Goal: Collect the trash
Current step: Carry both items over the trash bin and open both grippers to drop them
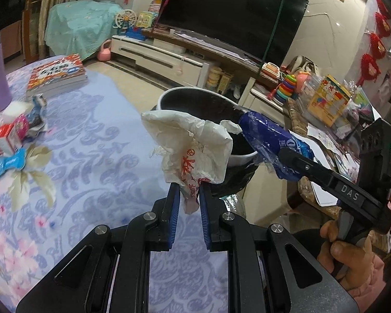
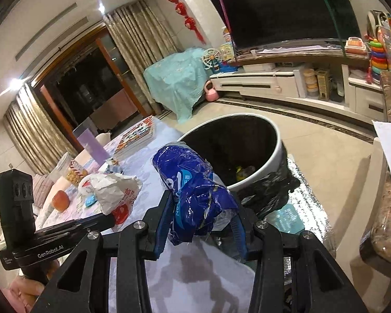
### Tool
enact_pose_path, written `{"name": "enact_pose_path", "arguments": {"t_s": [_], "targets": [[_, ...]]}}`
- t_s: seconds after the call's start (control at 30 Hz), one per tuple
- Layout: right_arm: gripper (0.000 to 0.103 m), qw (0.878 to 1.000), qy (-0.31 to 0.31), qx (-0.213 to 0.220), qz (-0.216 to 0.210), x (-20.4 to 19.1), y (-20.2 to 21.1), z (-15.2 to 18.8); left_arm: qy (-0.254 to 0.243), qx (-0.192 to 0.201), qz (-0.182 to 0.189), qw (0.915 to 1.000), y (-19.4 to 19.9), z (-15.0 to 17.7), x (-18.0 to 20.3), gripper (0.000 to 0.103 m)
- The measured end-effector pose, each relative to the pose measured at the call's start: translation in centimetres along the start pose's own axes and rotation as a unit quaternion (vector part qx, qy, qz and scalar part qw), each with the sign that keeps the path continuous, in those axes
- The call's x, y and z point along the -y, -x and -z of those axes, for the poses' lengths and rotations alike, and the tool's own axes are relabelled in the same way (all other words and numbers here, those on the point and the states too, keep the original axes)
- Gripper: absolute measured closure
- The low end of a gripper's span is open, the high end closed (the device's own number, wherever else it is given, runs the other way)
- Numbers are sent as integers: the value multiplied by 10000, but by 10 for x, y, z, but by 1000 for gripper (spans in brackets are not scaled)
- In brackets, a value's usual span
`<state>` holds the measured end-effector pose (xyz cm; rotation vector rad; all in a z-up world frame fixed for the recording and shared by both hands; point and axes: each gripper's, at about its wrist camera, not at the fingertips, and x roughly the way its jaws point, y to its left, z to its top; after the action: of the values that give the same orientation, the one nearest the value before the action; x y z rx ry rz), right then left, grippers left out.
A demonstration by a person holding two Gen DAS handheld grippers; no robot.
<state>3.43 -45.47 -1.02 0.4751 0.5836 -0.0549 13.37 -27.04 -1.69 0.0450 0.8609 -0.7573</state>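
Our left gripper (image 1: 189, 195) is clenched on a crumpled white paper wrapper (image 1: 193, 146), which stands up past the fingertips, over the table edge (image 1: 143, 120). Our right gripper (image 2: 203, 216) grips a blue plastic wrapper (image 2: 195, 190). Just ahead of both tools stands the trash bin (image 2: 279, 154), its mouth open, with bare floor (image 2: 325, 140) beyond its rim. More scraps (image 1: 36, 117) lie far left on the table.

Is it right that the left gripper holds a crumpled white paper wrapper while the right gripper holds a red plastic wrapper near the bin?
Not quite. The plastic wrapper in the right gripper is blue, not red, as the right wrist view shows. The left gripper does hold the white paper wrapper near the bin.
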Motion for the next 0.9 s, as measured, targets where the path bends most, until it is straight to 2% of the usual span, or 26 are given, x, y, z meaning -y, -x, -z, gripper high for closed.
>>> {"name": "enact_pose_path", "arguments": {"t_s": [0.47, 0.9], "targets": [[60, 9999, -8, -79, 139, 24, -21, -36, -268, -74, -86, 9996, -33, -48, 20, 89], [59, 9991, 164, -332, 209, 27, -42, -58, -237, -346, -75, 9991, -71, -73, 20, 88]]}}
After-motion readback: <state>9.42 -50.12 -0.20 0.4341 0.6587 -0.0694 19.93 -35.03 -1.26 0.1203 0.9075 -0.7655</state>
